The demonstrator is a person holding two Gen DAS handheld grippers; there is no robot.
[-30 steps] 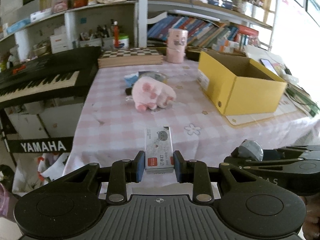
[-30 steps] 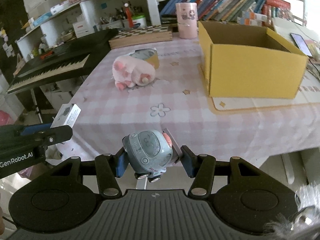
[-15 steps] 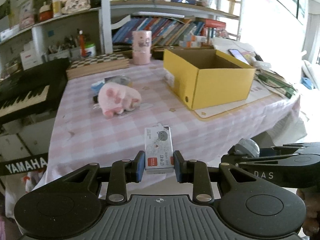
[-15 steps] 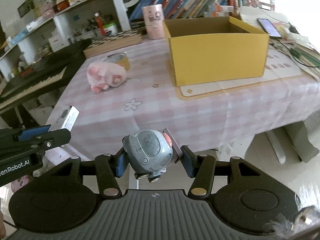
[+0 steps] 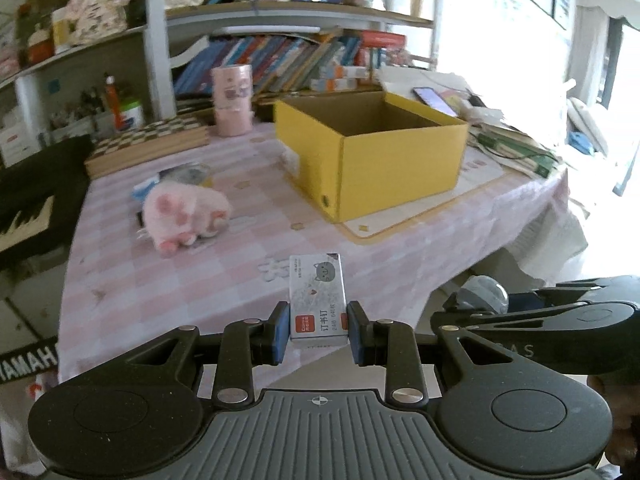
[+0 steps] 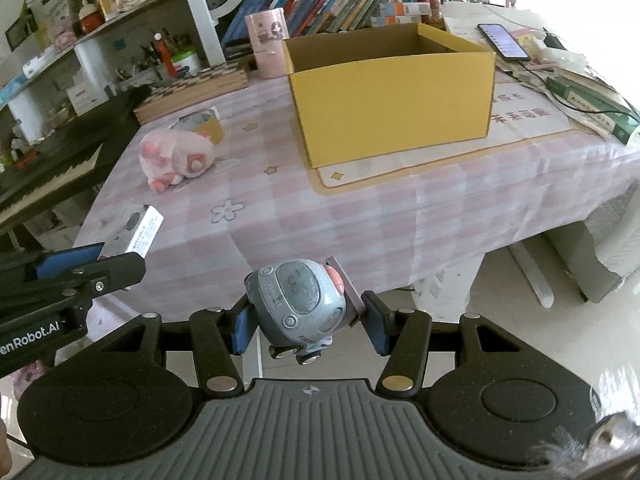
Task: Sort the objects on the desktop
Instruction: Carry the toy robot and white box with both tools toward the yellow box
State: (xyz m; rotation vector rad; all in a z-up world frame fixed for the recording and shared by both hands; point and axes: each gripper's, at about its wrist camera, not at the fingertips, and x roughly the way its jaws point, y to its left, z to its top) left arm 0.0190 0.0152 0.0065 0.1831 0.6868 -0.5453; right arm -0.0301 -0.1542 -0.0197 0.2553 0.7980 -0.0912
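My left gripper (image 5: 319, 332) is shut on a small grey staple box (image 5: 318, 294) with a cat drawing, held in the air off the table's near edge. My right gripper (image 6: 306, 320) is shut on a round blue-grey toy car (image 6: 298, 300), also short of the table. Each gripper shows in the other's view: the toy car (image 5: 482, 288) at the right, the staple box (image 6: 136, 230) at the left. An open yellow cardboard box (image 5: 372, 152) (image 6: 390, 92) stands on the table's far right. A pink plush toy (image 5: 182, 212) (image 6: 174, 156) lies at the left.
The table has a pink checked cloth (image 6: 320, 208). A tape roll (image 6: 202, 124), a chessboard (image 5: 148, 146) and a pink cup (image 5: 232, 100) sit behind the plush. A keyboard piano (image 5: 24, 196) stands left, bookshelves behind, a phone (image 6: 502, 40) and papers at the right.
Both grippers swung to the right with their loads still held; the yellow box now sits nearer the middle of each view and the piano has slid towards the left edge.
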